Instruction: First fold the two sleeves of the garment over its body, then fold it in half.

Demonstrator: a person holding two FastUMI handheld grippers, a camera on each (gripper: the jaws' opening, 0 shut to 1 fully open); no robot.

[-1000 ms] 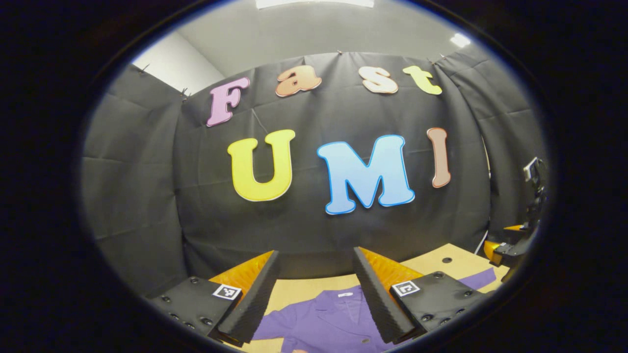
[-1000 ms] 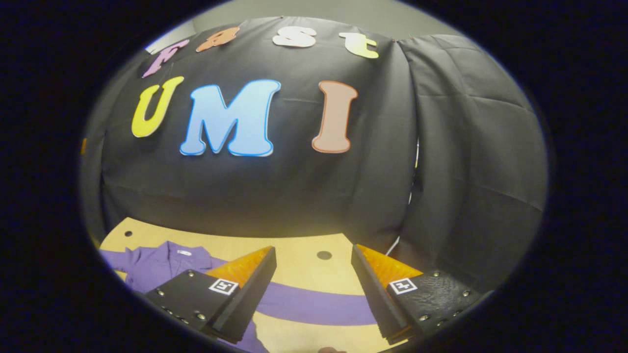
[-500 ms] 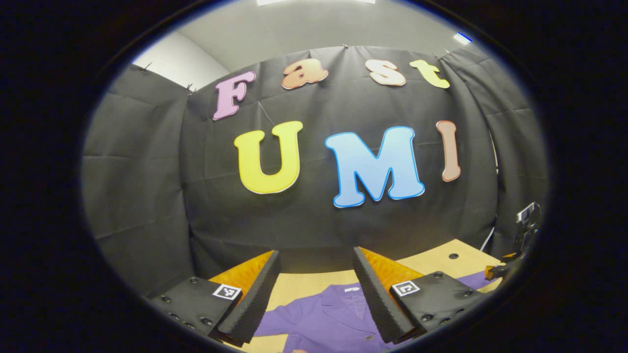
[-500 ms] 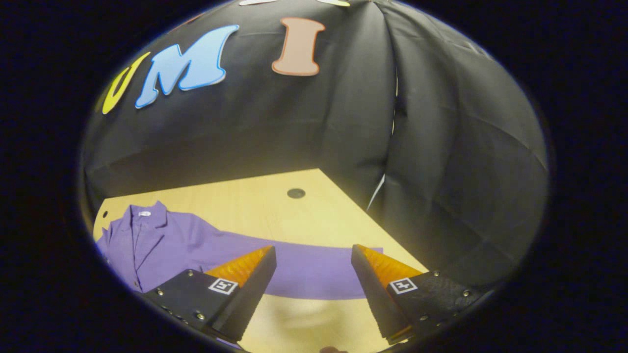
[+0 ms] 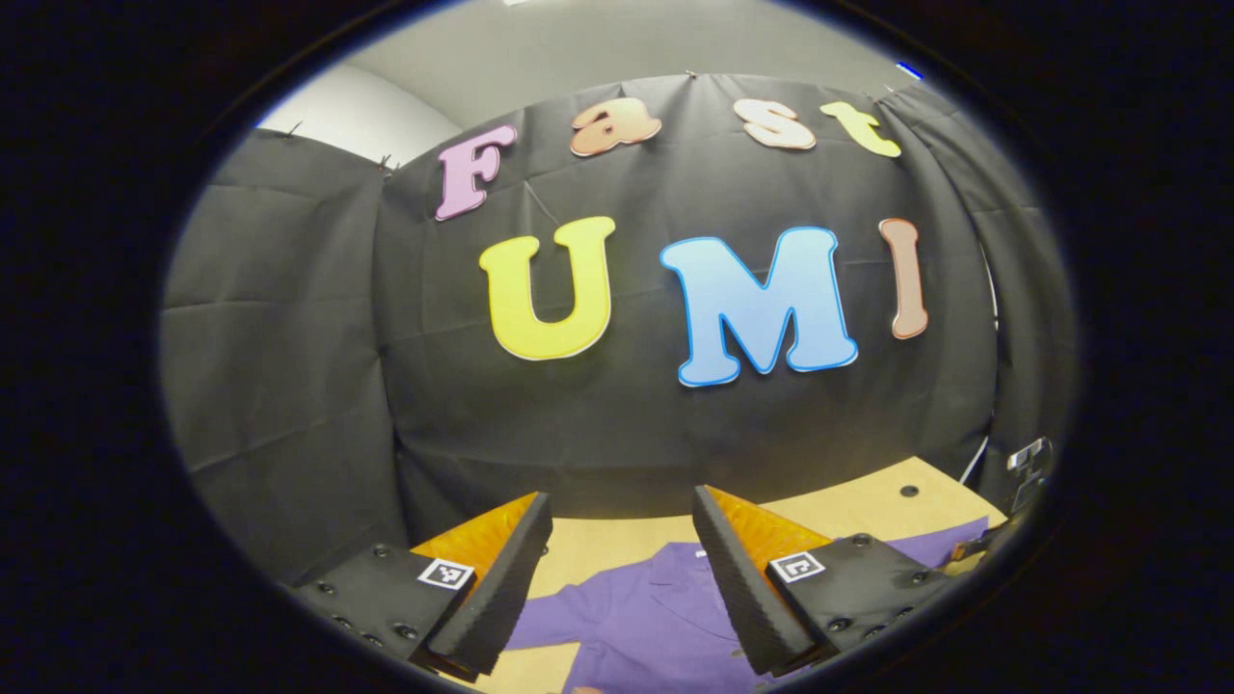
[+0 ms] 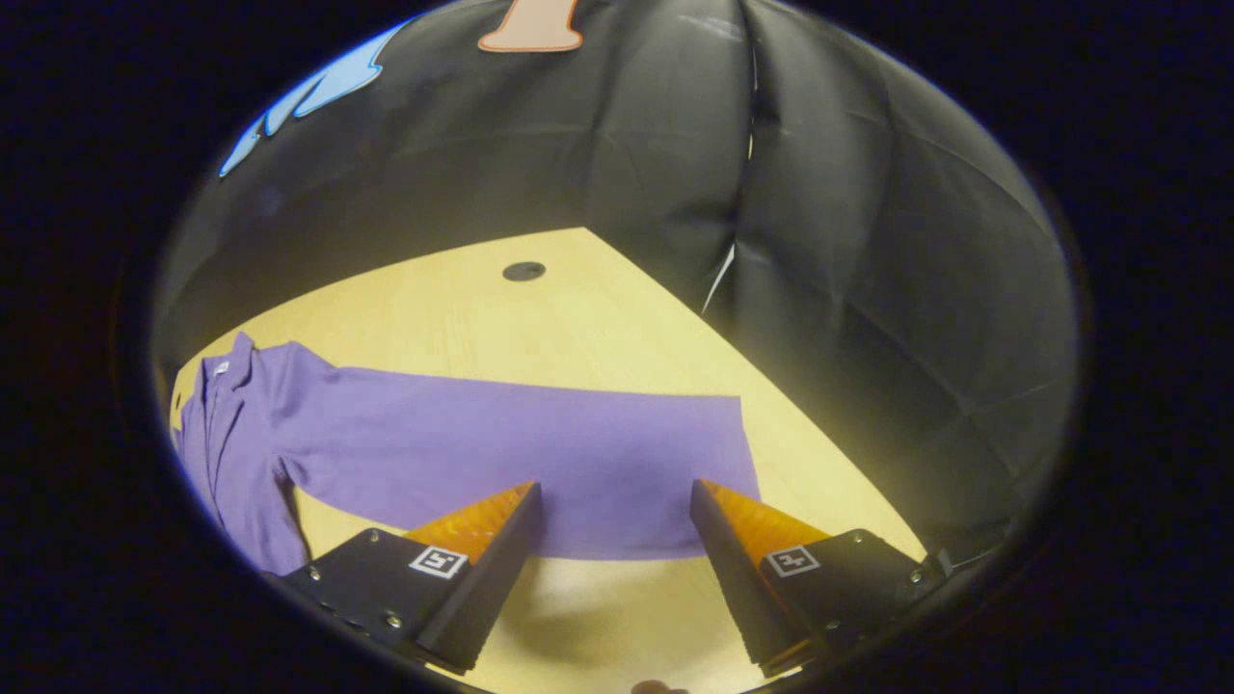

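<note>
A purple collared garment [image 6: 241, 424] lies flat on the light wooden table [image 6: 578, 318]. In the right gripper view its long sleeve [image 6: 540, 448] stretches out to the right, ending in a straight cuff. My right gripper [image 6: 615, 501] hangs open just above the sleeve's near edge, close to the cuff, with nothing between its fingers. In the left gripper view the garment's collar and chest [image 5: 656, 617] lie below and between the fingers of my left gripper [image 5: 622, 511], which is open and held above the table. The other gripper [image 5: 1022, 472] shows at the far right edge.
The black cloth booth wall stands close behind the table and along its right side. Round holes [image 6: 523, 271] [image 5: 908, 491] mark the tabletop near the far corner. Bare wood lies between the sleeve and the back wall.
My right gripper has tilted down and dropped toward the sleeve, which now lies large under its fingers. My left gripper has shifted slightly; the garment sits a bit further right between its fingers.
</note>
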